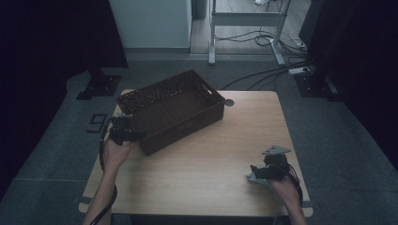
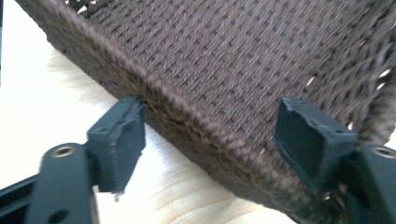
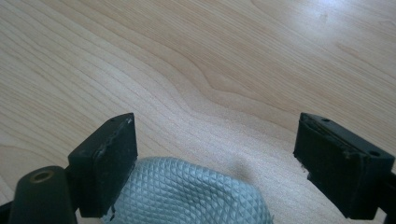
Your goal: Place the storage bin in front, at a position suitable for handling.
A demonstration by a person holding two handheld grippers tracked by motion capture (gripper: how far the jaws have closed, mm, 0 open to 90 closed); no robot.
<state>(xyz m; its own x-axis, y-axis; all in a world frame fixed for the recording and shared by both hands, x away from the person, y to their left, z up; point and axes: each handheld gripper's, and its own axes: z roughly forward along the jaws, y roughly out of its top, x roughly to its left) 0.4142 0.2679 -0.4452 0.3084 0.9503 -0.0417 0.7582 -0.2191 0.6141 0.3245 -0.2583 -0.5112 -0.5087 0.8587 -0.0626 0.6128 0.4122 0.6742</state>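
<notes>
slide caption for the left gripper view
Left claw open astride the rim of the brown woven basket on the wooden table.

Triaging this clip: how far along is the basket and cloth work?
Early. Done: nothing visibly; the woven basket sits empty on the table. In hand: the left gripper straddles the basket's near rim, jaws apart, pads not yet pressing. The right gripper rests open over the grey cloth, which lies flat, ungripped. Left: gripping the basket, picking up the cloth, probably putting it in.
</notes>
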